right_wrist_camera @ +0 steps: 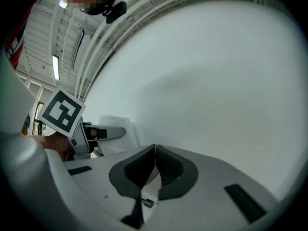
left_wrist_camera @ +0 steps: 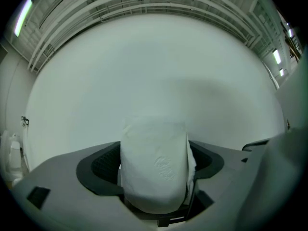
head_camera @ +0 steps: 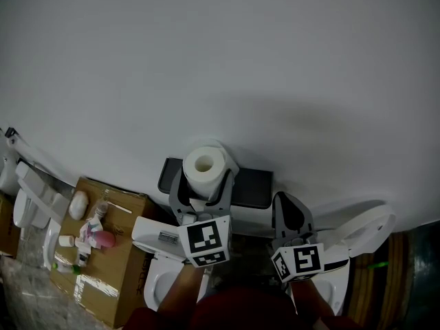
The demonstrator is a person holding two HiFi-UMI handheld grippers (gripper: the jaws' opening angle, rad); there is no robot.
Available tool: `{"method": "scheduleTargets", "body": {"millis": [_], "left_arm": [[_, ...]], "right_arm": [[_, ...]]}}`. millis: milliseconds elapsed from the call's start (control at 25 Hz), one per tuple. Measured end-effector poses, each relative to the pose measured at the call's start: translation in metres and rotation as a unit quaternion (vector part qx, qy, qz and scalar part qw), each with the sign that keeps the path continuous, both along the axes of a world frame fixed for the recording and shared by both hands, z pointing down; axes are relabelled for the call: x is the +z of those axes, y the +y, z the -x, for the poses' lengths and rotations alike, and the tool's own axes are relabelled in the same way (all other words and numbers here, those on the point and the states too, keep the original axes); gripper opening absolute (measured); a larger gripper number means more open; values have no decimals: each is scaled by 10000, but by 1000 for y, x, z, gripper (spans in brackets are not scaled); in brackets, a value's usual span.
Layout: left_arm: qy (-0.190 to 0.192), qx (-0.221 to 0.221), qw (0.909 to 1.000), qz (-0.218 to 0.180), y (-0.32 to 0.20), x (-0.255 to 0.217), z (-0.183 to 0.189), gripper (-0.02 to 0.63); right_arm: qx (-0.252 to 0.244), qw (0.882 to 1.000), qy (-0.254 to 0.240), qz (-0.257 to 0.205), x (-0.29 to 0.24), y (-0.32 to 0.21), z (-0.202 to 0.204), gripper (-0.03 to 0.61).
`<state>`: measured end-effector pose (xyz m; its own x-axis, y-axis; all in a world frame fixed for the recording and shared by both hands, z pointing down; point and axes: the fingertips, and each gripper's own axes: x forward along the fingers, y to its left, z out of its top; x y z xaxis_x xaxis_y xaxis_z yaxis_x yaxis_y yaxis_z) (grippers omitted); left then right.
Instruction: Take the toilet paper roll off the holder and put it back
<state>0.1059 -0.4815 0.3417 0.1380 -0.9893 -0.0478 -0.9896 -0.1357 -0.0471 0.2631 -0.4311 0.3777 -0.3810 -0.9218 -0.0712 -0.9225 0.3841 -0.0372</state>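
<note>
The white toilet paper roll (head_camera: 204, 162) stands on end, its core hole facing up, in front of a dark holder plate (head_camera: 251, 188) on the white wall. My left gripper (head_camera: 203, 184) is shut on the roll, one finger on each side. In the left gripper view the roll (left_wrist_camera: 154, 150) fills the gap between the jaws of the left gripper (left_wrist_camera: 154, 174) and hides the holder. To the right and slightly lower, my right gripper (head_camera: 289, 210) is shut on nothing. In the right gripper view its tips (right_wrist_camera: 155, 149) meet, with the roll (right_wrist_camera: 115, 129) off to the left.
A white wall (head_camera: 240, 60) fills the upper half of the view. Below stand a white toilet (head_camera: 159, 256) and another toilet with a raised seat (head_camera: 361, 236). A cardboard box (head_camera: 117, 267) at the left carries small bottles and a pink item. More white fixtures (head_camera: 34, 205) stand at the far left.
</note>
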Motion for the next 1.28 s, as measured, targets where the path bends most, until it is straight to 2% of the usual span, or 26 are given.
{"method": "scheduleTargets", "body": {"millis": [360, 640, 1280], "left_arm": [[-72, 142, 9997, -173, 17, -22, 2, 426], [137, 149, 9984, -524, 42, -45, 3, 428], [278, -114, 9995, -14, 89, -7, 18, 426]], "right_arm": [[128, 9998, -48, -110, -8, 2, -6, 18], [243, 9994, -84, -219, -18, 8, -12, 18], [150, 9997, -8, -189, -18, 18, -3, 18]]}}
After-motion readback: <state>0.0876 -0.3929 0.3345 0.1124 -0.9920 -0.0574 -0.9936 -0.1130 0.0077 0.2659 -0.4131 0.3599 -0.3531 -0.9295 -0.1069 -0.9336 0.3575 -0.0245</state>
